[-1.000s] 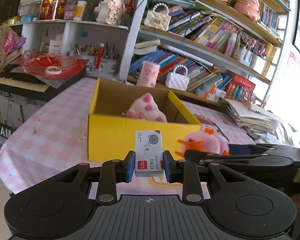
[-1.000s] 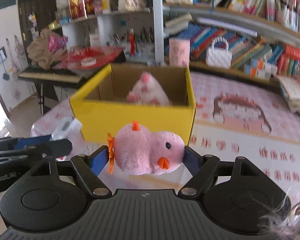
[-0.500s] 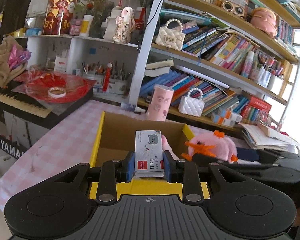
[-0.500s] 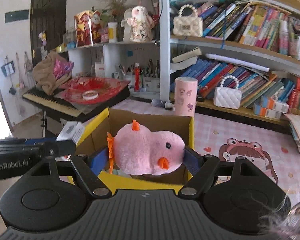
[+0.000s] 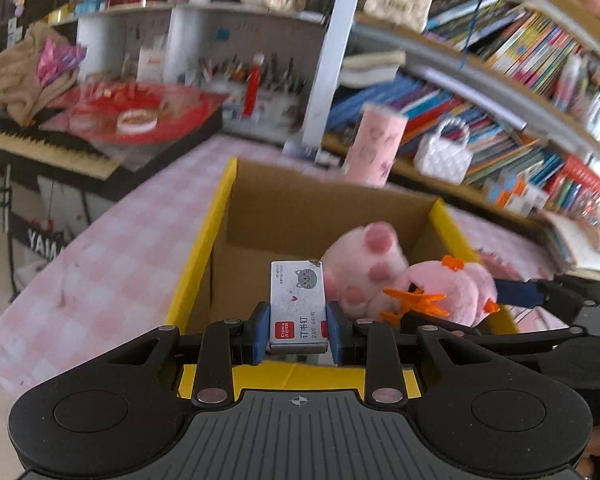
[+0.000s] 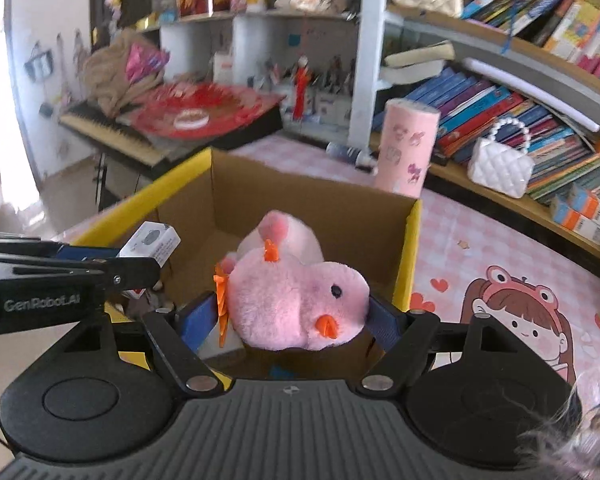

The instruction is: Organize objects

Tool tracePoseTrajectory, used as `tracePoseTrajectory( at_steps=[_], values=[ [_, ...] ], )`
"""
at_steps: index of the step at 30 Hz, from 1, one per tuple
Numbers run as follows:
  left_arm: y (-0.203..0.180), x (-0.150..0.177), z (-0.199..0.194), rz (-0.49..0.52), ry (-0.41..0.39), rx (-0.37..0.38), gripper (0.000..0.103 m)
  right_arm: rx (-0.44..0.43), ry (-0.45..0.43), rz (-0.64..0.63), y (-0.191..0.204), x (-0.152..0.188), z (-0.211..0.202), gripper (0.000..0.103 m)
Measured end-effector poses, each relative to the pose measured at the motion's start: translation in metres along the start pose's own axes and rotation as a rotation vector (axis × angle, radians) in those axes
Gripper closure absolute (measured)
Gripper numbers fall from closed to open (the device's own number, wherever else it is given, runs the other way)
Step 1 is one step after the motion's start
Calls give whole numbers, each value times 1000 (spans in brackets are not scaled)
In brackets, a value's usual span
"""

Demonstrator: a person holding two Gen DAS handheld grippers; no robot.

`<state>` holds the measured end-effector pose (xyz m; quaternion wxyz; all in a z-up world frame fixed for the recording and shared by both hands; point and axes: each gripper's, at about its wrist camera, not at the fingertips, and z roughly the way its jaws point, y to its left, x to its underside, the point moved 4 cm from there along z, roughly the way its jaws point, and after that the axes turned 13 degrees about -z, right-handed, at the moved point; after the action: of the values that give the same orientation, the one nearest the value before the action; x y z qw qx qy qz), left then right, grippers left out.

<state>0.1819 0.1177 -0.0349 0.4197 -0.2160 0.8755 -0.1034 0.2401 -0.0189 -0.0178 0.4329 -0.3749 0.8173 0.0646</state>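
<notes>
Over the yellow cardboard box (image 5: 196,256), where a pink plush paw (image 5: 366,264) lies, my left gripper (image 5: 298,330) clamps a small white staple box (image 5: 298,304); my wider right gripper (image 6: 296,320) grips a pink plush chick (image 6: 296,304).

Box (image 5: 204,248) floor open at frame left, bare cardboard. Paw plush (image 5: 364,264) fills its right half. Pink cup (image 6: 408,148) stands just behind the far wall. Desk (image 6: 480,248) right of box is clear.
</notes>
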Motion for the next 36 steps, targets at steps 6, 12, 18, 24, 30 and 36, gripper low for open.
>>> tracePoseTrajectory(
  at_steps=[6, 12, 18, 24, 30, 36],
  values=[
    [-5, 0, 6, 20, 14, -20, 75, -78, 61, -18, -1, 3, 20, 25],
    [-12, 1, 6, 24, -5, -8, 72, -140, 68, 7, -5, 5, 25, 24],
    [-19, 2, -14, 31, -93, 10, 52, -113, 51, 6, 0, 6, 19, 19],
    [-21, 0, -43, 16, -196, 30, 40, -73, -9, 45, -1, 8, -1, 11],
    [-21, 5, -73, 27, -285, 27, 23, 34, -77, 20, 14, 10, -35, 11],
    [-17, 20, -95, 45, -297, 43, 18, 166, -83, 59, 24, 25, -71, 11]
  ],
)
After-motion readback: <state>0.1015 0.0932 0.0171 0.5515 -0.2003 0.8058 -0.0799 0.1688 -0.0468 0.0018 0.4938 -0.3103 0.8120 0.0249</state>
